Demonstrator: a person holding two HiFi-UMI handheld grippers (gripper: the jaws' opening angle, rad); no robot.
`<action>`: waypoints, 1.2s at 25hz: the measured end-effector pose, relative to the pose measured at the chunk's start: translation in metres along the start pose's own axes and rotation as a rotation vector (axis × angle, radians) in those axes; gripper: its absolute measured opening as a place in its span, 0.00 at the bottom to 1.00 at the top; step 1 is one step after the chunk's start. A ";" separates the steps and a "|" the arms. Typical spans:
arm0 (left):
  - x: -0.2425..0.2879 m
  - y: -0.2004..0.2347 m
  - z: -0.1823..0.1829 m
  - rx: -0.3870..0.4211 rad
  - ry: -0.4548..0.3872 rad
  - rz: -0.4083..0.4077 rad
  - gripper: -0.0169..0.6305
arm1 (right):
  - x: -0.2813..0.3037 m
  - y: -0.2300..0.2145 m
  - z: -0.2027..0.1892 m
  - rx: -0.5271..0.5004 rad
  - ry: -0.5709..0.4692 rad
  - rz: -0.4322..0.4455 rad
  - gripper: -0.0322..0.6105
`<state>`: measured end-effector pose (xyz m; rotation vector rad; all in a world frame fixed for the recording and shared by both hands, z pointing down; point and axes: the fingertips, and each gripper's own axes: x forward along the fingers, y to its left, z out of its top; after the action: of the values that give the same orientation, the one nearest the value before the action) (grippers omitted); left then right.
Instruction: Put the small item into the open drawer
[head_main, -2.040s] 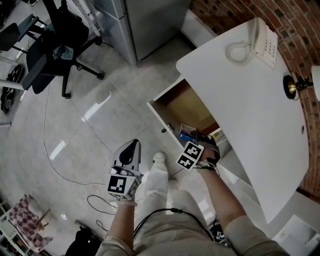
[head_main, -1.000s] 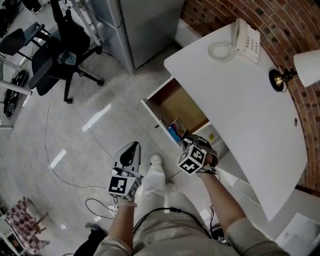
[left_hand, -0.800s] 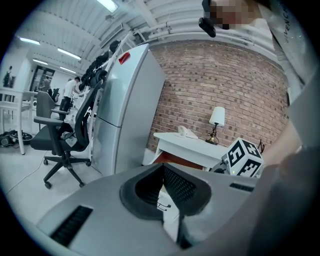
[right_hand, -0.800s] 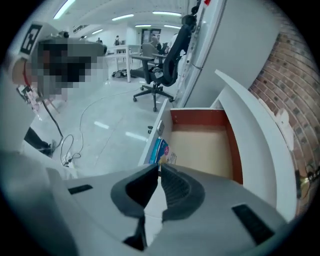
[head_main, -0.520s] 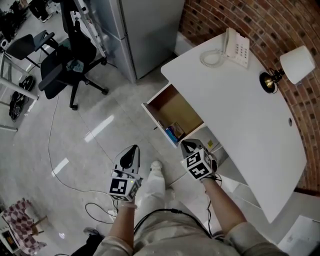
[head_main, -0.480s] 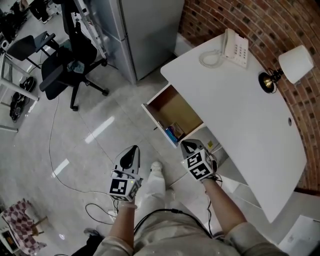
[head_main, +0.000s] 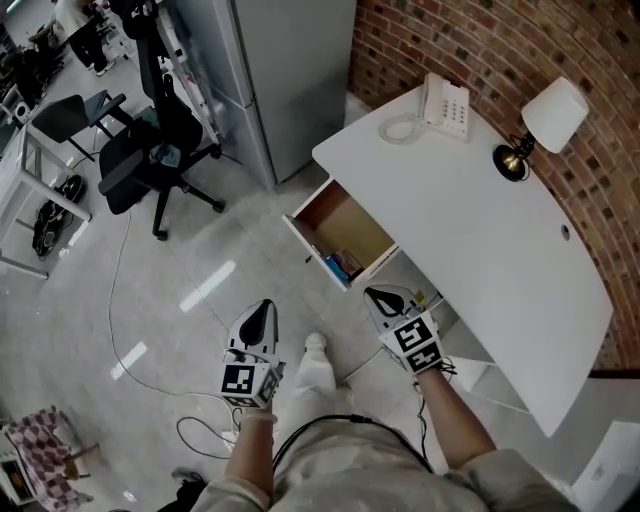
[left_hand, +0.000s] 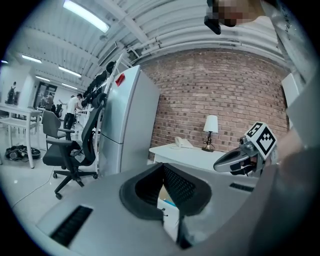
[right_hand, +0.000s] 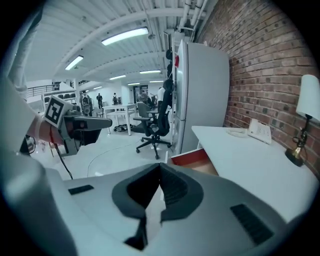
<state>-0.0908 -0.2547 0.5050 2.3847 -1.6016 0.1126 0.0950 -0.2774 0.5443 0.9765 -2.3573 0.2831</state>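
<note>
The white desk (head_main: 480, 230) fills the right side of the head view. It stands against a brick wall (head_main: 470, 40), with a phone (head_main: 445, 105) and a lamp (head_main: 545, 115) kept at its far edge, so the near edge is bare above the drawer. A grey fridge (head_main: 290, 70) stands to its left, and an office chair (head_main: 150, 150) is parked well clear on the floor.

The drawer (head_main: 350, 215) is pulled fully out from under the desk, its wooden bottom open from above. The small item (head_main: 338, 265) appears to lie at the drawer's front end, where a blue thing shows among a few others. I cannot tell for certain which of them it is.

The right gripper (head_main: 385, 297) hangs just beside the drawer front and above it, fingers pressed together with nothing between them. The left gripper (head_main: 262, 312) is held out over the floor, well apart from the drawer. Its fingers are also together and empty, so it seems to have no part in this step. With both grippers empty, the placing looks done.
</note>
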 end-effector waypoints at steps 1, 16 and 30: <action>-0.006 -0.003 0.003 0.005 -0.004 0.003 0.03 | -0.008 0.000 0.002 0.012 -0.017 -0.006 0.06; -0.074 -0.033 0.033 0.045 -0.095 0.050 0.03 | -0.102 0.010 0.029 0.059 -0.218 -0.057 0.06; -0.133 -0.042 0.062 0.083 -0.167 0.067 0.03 | -0.154 0.034 0.045 0.105 -0.334 -0.069 0.06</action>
<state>-0.1090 -0.1371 0.4104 2.4598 -1.7849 -0.0074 0.1406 -0.1807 0.4196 1.2343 -2.6216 0.2337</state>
